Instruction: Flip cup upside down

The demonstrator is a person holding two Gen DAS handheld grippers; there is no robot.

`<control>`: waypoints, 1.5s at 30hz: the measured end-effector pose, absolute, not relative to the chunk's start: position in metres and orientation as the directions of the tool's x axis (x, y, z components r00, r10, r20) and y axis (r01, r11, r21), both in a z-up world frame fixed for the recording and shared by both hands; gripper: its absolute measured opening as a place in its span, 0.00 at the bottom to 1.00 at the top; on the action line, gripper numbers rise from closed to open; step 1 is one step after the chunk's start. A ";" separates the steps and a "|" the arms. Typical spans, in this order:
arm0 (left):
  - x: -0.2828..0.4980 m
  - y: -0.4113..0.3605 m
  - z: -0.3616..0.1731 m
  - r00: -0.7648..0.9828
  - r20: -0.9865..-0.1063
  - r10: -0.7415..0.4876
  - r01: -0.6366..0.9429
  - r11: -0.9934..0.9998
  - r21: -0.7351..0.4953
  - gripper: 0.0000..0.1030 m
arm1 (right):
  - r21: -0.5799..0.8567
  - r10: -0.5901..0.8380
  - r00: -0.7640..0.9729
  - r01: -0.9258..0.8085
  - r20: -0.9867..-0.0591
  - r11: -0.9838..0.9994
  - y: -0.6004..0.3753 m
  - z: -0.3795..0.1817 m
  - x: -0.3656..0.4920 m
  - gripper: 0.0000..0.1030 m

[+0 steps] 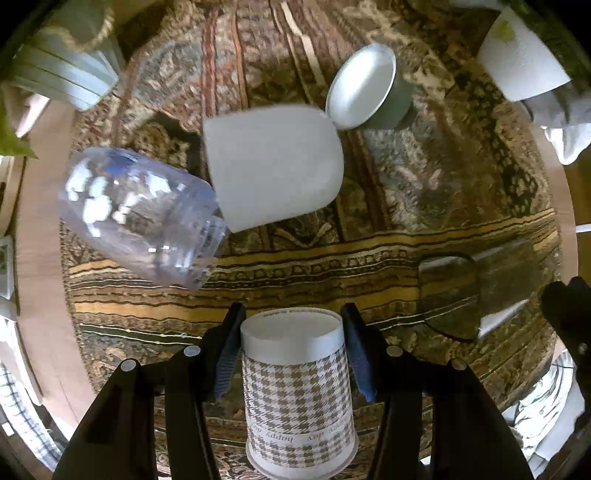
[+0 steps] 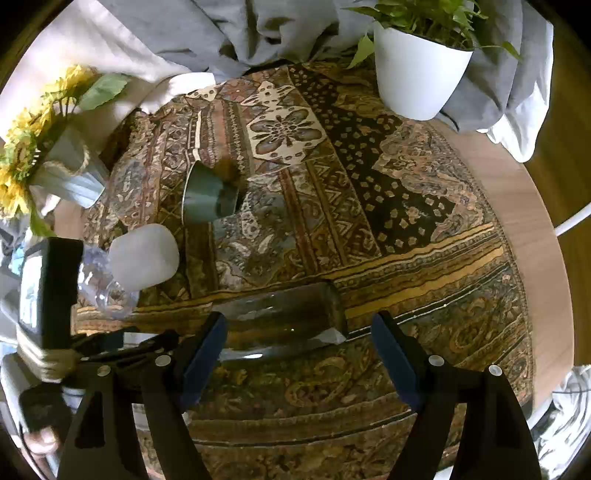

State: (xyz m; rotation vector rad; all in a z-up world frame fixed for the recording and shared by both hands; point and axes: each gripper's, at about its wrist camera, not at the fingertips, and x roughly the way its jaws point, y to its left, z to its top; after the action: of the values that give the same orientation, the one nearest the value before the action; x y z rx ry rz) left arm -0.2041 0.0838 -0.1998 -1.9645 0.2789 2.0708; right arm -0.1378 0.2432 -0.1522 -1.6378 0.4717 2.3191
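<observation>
A houndstooth paper cup (image 1: 297, 391) stands upside down, flat base up, on the patterned cloth (image 1: 406, 206). My left gripper (image 1: 291, 354) is around its upper part, blue pads (image 1: 225, 362) close beside it, a thin gap on each side. A dark clear glass (image 2: 284, 317) lies on its side just ahead of my right gripper (image 2: 299, 354), which is open and empty. The same glass shows in the left wrist view (image 1: 476, 291). A frosted white cup (image 1: 273, 166), a clear plastic cup (image 1: 140, 218) and a grey-green cup (image 1: 365, 88) lie on their sides.
A white plant pot (image 2: 417, 70) stands at the back right. A vase of yellow flowers (image 2: 55, 162) stands at the left. Grey and white fabric (image 2: 221, 33) lies behind the round table, whose wooden edge (image 2: 532, 221) curves on the right.
</observation>
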 end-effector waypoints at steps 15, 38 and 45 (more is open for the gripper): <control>-0.186 0.074 -0.157 -0.260 -0.948 0.182 -0.320 -0.943 -0.093 0.50 | 0.096 0.051 -0.385 -0.352 -0.921 -0.931 0.232 -0.129 -0.124 0.78; -0.188 0.088 -0.162 -0.334 -0.925 0.179 -0.334 -0.941 -0.061 0.50 | 0.061 0.096 -0.407 -0.355 -0.908 -0.933 0.230 -0.125 -0.107 0.78; -0.195 0.087 -0.162 -0.347 -0.921 0.178 -0.314 -0.947 -0.065 0.67 | 0.049 0.116 -0.416 -0.365 -0.902 -0.930 0.230 -0.120 -0.108 0.78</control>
State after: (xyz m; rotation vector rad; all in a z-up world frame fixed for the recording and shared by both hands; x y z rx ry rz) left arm -0.1946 0.0870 -0.1620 -1.5838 0.1770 2.3511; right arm -0.1085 0.2300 -0.1202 -1.5012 0.3449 2.4000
